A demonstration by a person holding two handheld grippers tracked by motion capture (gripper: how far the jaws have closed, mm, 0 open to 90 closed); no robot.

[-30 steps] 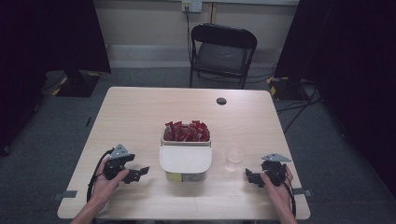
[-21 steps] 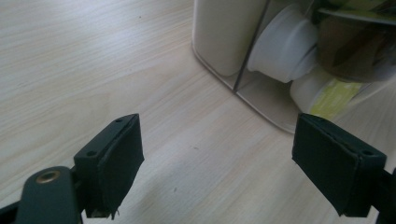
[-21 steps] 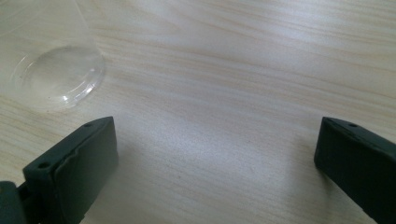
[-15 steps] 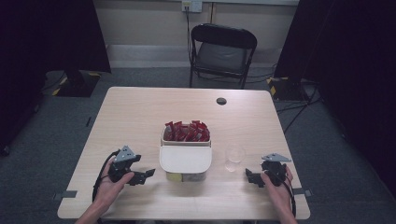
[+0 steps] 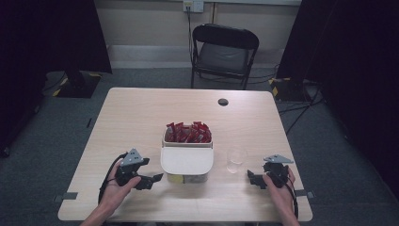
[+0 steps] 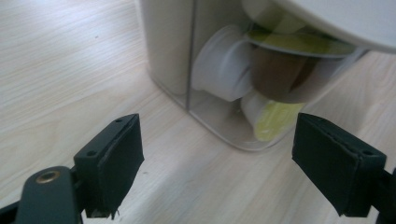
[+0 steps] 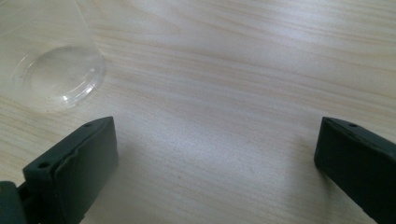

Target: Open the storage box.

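Note:
A white box (image 5: pixel 187 162) stands at the table's middle, with a lid over its near half and several red packets (image 5: pixel 188 133) in its far half. My left gripper (image 5: pixel 156 178) lies just left of the box, open, its tips nearly at the near left corner. In the left gripper view the jaws of the left gripper (image 6: pixel 219 135) stand apart with nothing between them, facing the box's clear corner (image 6: pixel 173 46), where white pods (image 6: pixel 224 65) with green lids lie inside. My right gripper (image 5: pixel 251 177) rests open on the table, right of a clear cup (image 5: pixel 235 159).
The clear cup (image 7: pixel 56 74) stands ahead and to the left of the right gripper (image 7: pixel 217 135). A small black disc (image 5: pixel 223 101) lies near the table's far edge. A black folding chair (image 5: pixel 225 49) stands behind the table. Bare wood stretches on the far left.
My left gripper has slid to the right, closer to the white box. The right gripper, the cup and the box have stayed put.

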